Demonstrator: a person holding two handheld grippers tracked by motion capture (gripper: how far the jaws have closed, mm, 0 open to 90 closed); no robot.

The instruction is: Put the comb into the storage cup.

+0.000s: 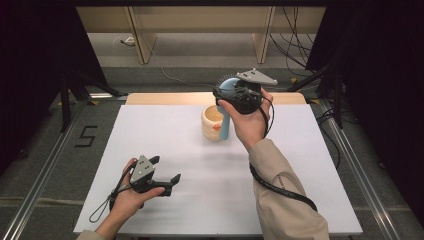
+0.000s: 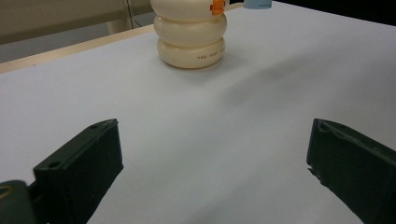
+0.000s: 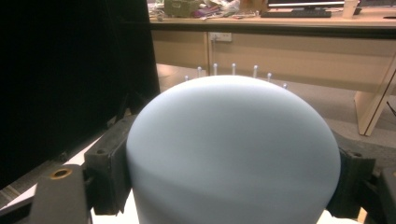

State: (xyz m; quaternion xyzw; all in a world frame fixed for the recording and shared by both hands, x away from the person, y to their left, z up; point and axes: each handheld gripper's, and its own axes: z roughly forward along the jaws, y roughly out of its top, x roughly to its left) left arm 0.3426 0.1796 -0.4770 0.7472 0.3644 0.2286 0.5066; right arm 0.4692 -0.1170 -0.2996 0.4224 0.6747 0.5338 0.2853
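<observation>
The right gripper (image 1: 231,93) has its two black jaws set wide and pressed against either side of the rounded head of a pale blue hairbrush (image 3: 233,154), whose back bulges between them in the right gripper view, with a row of white bristle tips (image 3: 233,69) showing over its top edge. In the high view the brush (image 1: 227,107) hangs head-up from that grip, its handle running down toward six o'clock along the right flank of a cream ribbed cup (image 1: 212,122); whether handle and cup touch cannot be told. The person's right hand (image 1: 250,120) carries the gripper raised above the far middle of the white table (image 1: 165,135). The left gripper (image 1: 165,175) lies low near the table's front edge, at about seven o'clock from the cup and well apart from it, its jaws spread wide with nothing between them but bare tabletop. In the left gripper view the cup (image 2: 191,37) stands upright at twelve o'clock, an orange mark (image 2: 217,6) near its top.
</observation>
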